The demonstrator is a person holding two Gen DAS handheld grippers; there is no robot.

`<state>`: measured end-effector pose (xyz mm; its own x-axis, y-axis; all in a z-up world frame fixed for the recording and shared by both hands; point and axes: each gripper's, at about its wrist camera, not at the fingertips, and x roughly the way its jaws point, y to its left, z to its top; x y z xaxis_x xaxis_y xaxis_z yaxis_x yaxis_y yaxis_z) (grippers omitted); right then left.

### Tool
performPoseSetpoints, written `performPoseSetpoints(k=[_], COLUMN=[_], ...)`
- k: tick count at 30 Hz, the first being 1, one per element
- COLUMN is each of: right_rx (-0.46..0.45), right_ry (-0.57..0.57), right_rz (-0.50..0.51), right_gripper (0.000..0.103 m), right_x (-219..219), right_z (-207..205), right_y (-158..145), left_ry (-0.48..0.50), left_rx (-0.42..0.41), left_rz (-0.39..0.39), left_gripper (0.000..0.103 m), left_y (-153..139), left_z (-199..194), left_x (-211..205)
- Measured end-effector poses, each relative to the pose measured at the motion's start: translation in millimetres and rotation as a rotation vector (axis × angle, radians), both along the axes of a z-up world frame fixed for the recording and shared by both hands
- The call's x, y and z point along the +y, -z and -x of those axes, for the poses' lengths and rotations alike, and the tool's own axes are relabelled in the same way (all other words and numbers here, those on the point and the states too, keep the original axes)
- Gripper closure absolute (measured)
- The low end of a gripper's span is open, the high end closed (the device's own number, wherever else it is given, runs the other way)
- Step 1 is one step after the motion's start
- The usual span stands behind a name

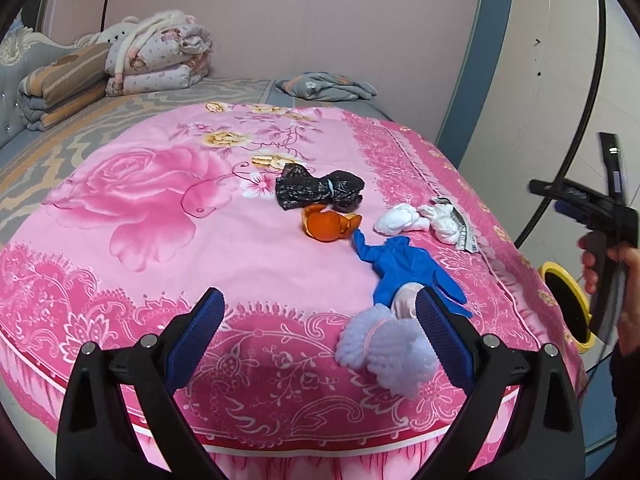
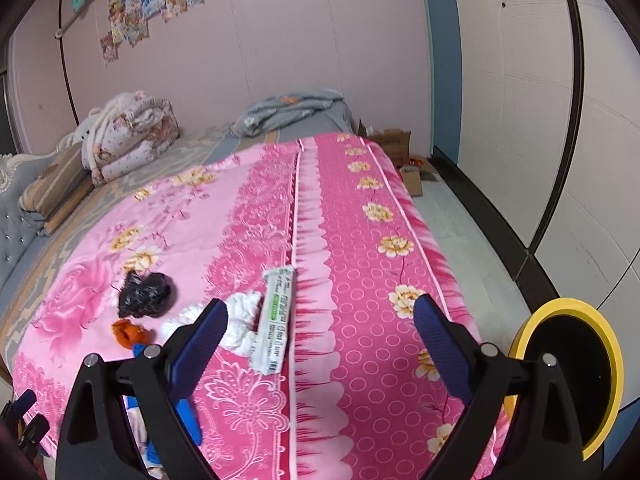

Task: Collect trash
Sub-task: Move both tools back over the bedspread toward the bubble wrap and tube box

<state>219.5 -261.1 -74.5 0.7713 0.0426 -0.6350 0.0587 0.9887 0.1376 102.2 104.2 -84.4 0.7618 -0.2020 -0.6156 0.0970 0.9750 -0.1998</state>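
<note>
Trash lies on the pink floral bedspread (image 1: 152, 216): a crumpled black plastic bag (image 1: 318, 189), an orange peel (image 1: 330, 225), white tissue wads (image 1: 416, 219), a flattened paper packet (image 2: 275, 318), a blue glove (image 1: 404, 268) and a pale foam fruit net (image 1: 386, 350). My left gripper (image 1: 318, 336) hovers open over the bed's near edge, its right finger just beside the foam net. My right gripper (image 2: 320, 340) is open above the bedspread's right border, with nothing between its fingers. The yellow-rimmed bin (image 2: 572, 376) stands on the floor by the bed's right side.
Folded quilts (image 1: 156, 56) and striped bedding (image 1: 60, 88) are stacked at the far left of the bed. A grey cloth (image 1: 328, 86) lies at the back. Cardboard boxes (image 2: 400, 148) sit on the floor past the bed. A hand (image 1: 616, 280) holds the right gripper's handle.
</note>
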Motion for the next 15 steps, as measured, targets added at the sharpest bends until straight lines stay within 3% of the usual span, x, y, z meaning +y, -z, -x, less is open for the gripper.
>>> performPoseSetpoints(k=[15], right_rx=[0.105], right_ry=[-0.073], right_rz=[-0.011], right_gripper=[0.013], right_x=[14.3], right_z=[-37.5], right_y=[40.0], left_ry=[0.116], left_rx=[0.015], left_rz=[0.0], left_gripper=[0.011], left_y=[22.7], left_z=[9.1], left_x=[-13.5])
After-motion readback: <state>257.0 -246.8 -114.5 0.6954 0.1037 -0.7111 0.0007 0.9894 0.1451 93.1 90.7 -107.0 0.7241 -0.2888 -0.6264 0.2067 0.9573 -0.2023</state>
